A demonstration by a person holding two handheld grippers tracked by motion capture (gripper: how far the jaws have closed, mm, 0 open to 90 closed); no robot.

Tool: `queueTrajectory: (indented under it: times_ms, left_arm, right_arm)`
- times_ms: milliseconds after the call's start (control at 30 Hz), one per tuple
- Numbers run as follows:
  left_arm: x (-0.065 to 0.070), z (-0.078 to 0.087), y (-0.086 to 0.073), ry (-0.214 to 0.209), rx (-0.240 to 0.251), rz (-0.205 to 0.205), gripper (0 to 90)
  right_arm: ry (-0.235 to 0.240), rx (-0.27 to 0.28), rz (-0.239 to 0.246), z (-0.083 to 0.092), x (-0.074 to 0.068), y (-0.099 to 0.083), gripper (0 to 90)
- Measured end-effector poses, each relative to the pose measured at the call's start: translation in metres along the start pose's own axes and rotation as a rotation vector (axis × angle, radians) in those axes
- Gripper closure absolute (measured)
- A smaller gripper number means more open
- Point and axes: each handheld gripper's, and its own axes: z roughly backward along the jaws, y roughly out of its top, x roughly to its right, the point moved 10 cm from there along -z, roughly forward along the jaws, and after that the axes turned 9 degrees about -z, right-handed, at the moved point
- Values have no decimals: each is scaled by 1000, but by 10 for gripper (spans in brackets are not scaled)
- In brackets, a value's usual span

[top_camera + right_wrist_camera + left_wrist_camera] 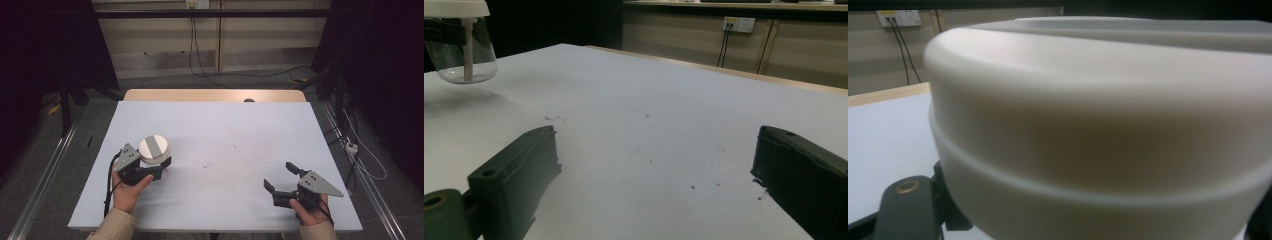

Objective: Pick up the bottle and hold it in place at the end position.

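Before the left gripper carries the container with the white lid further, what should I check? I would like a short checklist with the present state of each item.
1. Left gripper shut on the container: ok, the jaws clamp it below the white lid.
2. Container off the table: ok, in the right gripper view it hangs above its shadow.
3. Container upright: ok, the lid faces up and looks about level.
4. Lid fully seated: cannot tell, the seam is blurred in the left gripper view.
5. Right gripper free: ok, jaws wide open, nothing between them, apart from the container.
6. Contents: cannot tell; the clear body shows a white stem inside.
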Motion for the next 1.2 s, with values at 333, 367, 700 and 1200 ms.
queueTrajectory:
  times_ms: [333, 367, 700, 1200]
  left_arm:
    - [8, -18, 6, -18, 6, -11, 183]
    - [8, -19, 6, -19, 5, -13, 183]
    - [13, -35, 12, -38, 12, -9, 184]
    - [26, -61, 20, -57, 15, -23, 184]
  right_arm:
    - [7, -1, 2, -1, -2, 0, 40]
    - [7, -1, 2, -1, -2, 0, 40]
    - [14, -2, 6, -2, -3, 0, 40]
    - [14, -1, 3, -2, -3, 0, 40]
